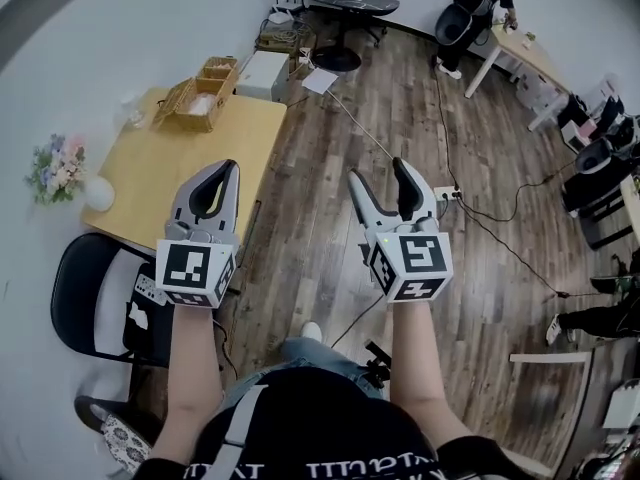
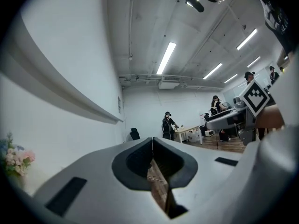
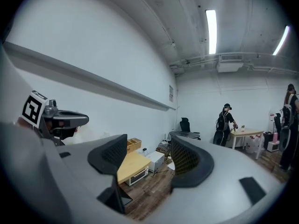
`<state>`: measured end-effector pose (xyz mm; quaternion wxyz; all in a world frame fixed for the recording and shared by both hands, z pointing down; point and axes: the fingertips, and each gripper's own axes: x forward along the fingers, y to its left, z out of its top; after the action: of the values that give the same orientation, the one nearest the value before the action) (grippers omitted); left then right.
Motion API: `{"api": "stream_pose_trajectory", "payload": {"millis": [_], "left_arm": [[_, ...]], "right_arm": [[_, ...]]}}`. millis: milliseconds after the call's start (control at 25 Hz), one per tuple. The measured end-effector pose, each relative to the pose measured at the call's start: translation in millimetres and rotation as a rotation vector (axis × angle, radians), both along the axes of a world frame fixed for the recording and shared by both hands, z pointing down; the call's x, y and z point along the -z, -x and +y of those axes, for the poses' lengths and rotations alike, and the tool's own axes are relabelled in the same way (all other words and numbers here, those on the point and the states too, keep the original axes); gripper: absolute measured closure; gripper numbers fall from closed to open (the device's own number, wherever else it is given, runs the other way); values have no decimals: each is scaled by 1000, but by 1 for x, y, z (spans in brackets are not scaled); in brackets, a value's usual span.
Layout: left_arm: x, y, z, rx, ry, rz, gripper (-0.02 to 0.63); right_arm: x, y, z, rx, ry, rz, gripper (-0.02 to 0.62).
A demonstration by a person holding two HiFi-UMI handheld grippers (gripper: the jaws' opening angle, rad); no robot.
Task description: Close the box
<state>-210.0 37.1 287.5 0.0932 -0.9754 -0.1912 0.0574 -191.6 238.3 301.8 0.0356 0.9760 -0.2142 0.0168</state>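
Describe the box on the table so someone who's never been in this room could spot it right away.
Find the light wooden table against the white wall. The box sits at its far end, away from the flowers. It is the only tan, open-topped thing there; the white case beyond it stands on the floor.

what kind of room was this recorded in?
Looks like an office or lab workspace, not a home: strip lights on a bare ceiling, a wooden table with a box, a power strip and cables on the plank floor, a person at a white desk.
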Motion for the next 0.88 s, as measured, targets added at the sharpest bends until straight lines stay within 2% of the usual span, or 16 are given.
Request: {"api": "stream_pose_trajectory", "payload": {"millis": [280,600,880], "left_arm": [[-14,-51,25,31,9,-22,592],[-26,-90,17,62,81,-39,592],[-24,-154,-8,120,103,-21,593]], "right_arm": [[-13,-59,26,25,26,-33,295],[-36,-99,17,36,52,-72,295],[-31,-165,12,40,64,-64,295]]}}
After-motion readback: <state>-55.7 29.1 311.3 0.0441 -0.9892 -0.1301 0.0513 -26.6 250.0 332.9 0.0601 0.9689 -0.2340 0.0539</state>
